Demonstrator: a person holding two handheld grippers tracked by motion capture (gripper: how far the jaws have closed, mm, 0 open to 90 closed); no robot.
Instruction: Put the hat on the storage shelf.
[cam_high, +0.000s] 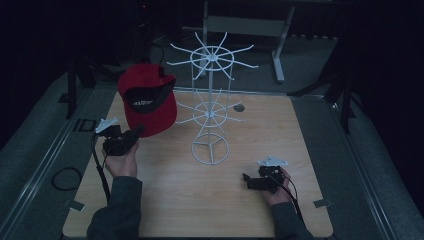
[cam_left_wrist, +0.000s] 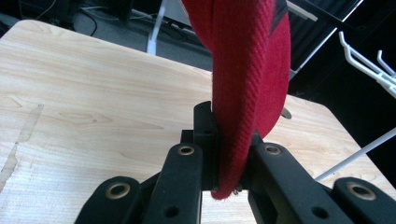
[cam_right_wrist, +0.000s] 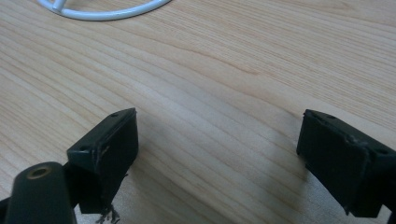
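A red cap (cam_high: 148, 98) is held up above the left part of the wooden table (cam_high: 165, 200), its brim pointing down and its black-lined opening facing the camera. My left gripper (cam_high: 134, 134) is shut on the lower edge of the brim; in the left gripper view the thick red fabric (cam_left_wrist: 243, 79) stands pinched between the two jaws of my left gripper (cam_left_wrist: 229, 154). A white wire rack (cam_high: 210, 102) with two rings of hooks stands mid-table, right of the cap. My right gripper (cam_high: 246, 180) rests low near the front right, open over bare wood (cam_right_wrist: 217, 140).
The rack's round base ring (cam_high: 210, 148) sits on the table between the two hands, and its edge (cam_right_wrist: 102, 11) is seen in the right gripper view. A black cable (cam_high: 65, 178) loops on the floor at left. A grey frame (cam_high: 250, 25) stands behind the table.
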